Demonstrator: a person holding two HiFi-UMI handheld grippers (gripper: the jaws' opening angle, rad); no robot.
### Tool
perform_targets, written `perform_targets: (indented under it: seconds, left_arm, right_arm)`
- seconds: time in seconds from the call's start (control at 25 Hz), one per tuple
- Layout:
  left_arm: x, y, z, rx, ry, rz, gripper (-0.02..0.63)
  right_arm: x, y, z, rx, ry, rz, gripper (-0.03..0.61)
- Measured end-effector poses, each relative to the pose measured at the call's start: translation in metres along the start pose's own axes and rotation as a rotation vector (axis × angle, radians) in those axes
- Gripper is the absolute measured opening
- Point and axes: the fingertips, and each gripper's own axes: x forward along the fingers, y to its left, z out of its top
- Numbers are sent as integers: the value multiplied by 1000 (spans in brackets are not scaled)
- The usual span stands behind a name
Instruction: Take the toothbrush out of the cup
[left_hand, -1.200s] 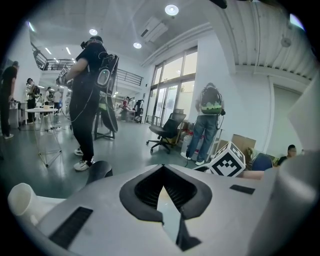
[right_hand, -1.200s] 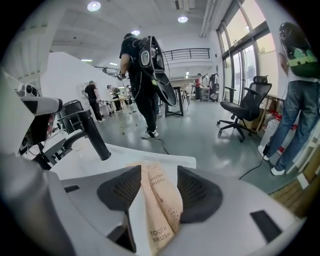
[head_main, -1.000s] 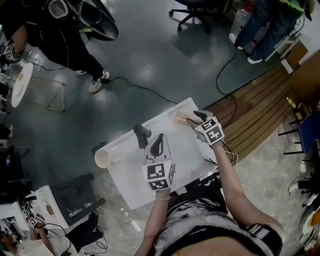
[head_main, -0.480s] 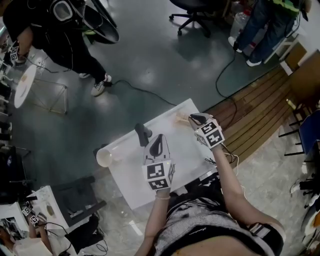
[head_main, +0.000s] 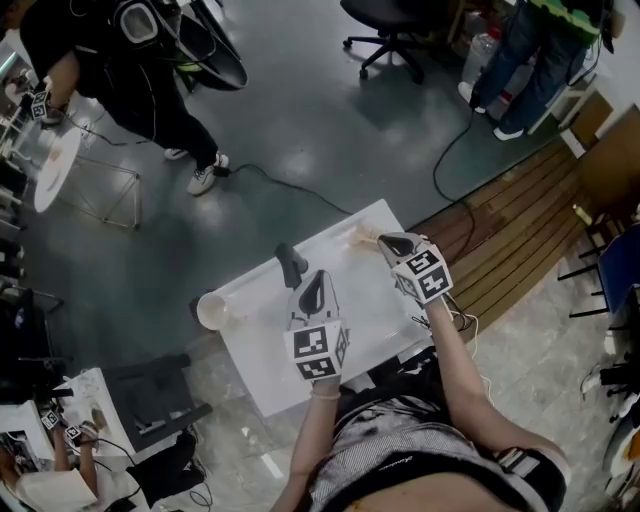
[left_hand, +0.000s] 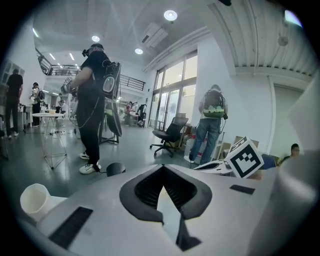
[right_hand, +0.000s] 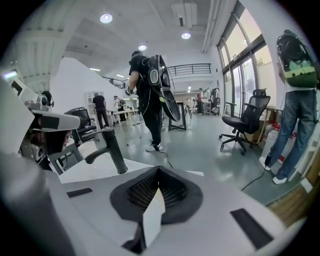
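On the white table, my right gripper is at the far right corner. Its jaws have just been closing and now pinch a thin pale strip, the toothbrush. In the head view the toothbrush shows as a beige stick just left of the fingertips. A cream cup sits at the table's left corner, far from both grippers, and the left gripper view also has the cup. My left gripper hovers mid-table, jaws together with nothing in them.
A black faucet stands on the table's far edge between cup and right gripper, and the faucet is close on that gripper's left. People stand beyond the table; an office chair, floor cables and wooden decking surround it.
My right gripper has lifted slightly at the far corner, with the beige stick staying at its tips. The left gripper has kept its place. The head camera has shifted a little.
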Motion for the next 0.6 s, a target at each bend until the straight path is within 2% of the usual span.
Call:
perform_targets:
  seconds: [0.6]
  left_arm:
    - [-21, 10, 2, -1, -21, 13, 5]
  right_arm:
    - [-14, 37, 14, -9, -36, 11, 60]
